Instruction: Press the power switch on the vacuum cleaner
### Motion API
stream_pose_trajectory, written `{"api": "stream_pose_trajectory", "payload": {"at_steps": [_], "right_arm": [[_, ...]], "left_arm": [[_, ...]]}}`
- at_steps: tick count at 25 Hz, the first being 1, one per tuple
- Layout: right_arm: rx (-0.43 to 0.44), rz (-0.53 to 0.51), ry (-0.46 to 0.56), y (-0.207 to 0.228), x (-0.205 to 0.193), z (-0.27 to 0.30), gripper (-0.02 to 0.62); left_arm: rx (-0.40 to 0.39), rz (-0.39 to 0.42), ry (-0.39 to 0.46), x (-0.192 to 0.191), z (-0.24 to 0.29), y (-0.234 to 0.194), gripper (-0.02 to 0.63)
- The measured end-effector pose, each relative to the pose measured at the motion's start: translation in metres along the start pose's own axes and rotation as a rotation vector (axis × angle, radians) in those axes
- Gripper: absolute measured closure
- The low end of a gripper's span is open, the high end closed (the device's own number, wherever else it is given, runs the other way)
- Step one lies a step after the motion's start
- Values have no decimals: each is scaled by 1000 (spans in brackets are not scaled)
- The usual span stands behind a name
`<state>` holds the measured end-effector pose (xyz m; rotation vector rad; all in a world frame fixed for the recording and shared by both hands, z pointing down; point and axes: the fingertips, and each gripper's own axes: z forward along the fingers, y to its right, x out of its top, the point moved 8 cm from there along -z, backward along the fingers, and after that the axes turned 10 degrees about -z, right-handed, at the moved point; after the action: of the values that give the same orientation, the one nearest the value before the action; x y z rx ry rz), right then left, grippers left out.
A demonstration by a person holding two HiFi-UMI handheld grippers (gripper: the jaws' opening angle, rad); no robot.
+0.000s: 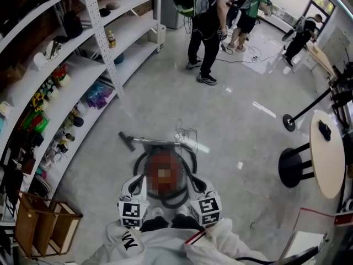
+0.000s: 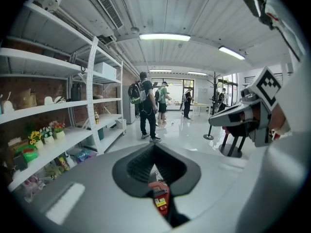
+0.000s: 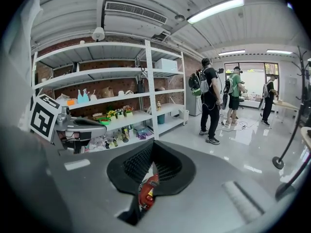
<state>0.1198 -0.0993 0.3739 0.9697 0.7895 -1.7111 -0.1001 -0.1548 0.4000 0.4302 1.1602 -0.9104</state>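
Hanging low over the floor (image 1: 242, 126), the left claw (image 1: 135, 182) and right claw (image 1: 197, 183) point forward, one on each side of the near end of the red vacuum cleaner (image 1: 160, 158). The cleaner stands on the floor just ahead of and below them, and neither touches it. A black hose (image 1: 191, 165) loops around its body, and the floor nozzle (image 1: 127, 141) lies beyond it to the left. In the left gripper view the jaws meet at their tips on nothing, with the red body (image 2: 158, 198) showing through the slit beneath. The right gripper view shows the same, with tips together and the cleaner (image 3: 146, 193) below. I cannot make out the power switch.
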Motion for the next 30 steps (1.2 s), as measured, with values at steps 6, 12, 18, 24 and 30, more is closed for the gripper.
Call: {"api": "stream_pose_trajectory", "payload": {"at_steps": [6,12,18,24,30], "right_arm": [[-52,10,8,-18,8,-14,595],[-68,15,3,-42,6,-18,595],[-77,18,-4,-56,5,-23,595],[-71,13,-3,-62,1,-34,595],[-49,4,8,-62,-6,-51,595]], "left_arm": [[-18,22,16,4,-17,-10,607],[-31,42,24,4,-36,-20,607],[-46,-7,13,0,-51,-19,607],[-37,24,11,-9,-61,-15,607],[-18,15,14,-15,-70,4,607]]}}
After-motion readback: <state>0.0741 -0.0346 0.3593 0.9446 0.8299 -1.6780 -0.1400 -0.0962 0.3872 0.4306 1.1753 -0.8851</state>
